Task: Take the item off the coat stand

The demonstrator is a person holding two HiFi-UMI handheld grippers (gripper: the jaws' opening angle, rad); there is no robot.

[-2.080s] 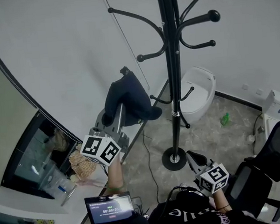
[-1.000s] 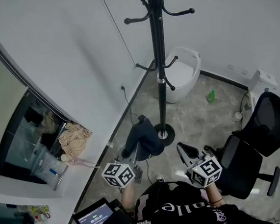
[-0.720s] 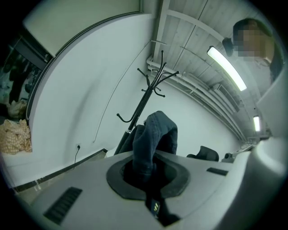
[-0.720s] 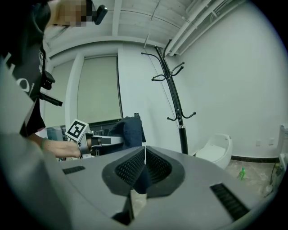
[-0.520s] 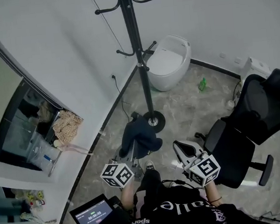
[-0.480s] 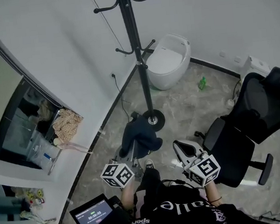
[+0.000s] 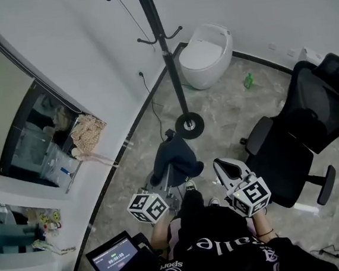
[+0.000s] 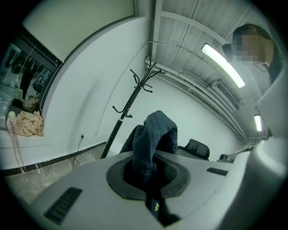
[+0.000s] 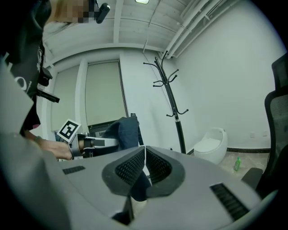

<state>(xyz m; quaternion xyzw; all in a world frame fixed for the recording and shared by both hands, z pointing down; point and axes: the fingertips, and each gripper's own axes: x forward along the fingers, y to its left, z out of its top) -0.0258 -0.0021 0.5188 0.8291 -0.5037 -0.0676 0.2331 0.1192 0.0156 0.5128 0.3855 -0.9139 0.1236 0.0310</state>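
The black coat stand (image 7: 162, 49) rises at the top of the head view, its round base (image 7: 189, 124) on the floor and its visible hooks bare. A dark blue cloth item (image 7: 174, 157) hangs in front of me, clear of the stand. My left gripper (image 7: 167, 183) is shut on it; in the left gripper view the cloth (image 8: 154, 140) bunches up out of the closed jaws of that gripper (image 8: 150, 167). My right gripper (image 7: 221, 167) hovers beside it, apart from the cloth, and its pads (image 9: 145, 164) meet with nothing between them.
A black office chair (image 7: 303, 131) stands close at the right. A white toilet-shaped bowl (image 7: 207, 54) and a green bottle (image 7: 248, 81) lie beyond the stand. A curved white wall, a cable (image 7: 153, 106) and a laptop (image 7: 114, 259) are at the left.
The left gripper has carried the dark cloth away from the stand and down toward my body. The stand now sits farther off in the head view. The right gripper has stayed low and shut.
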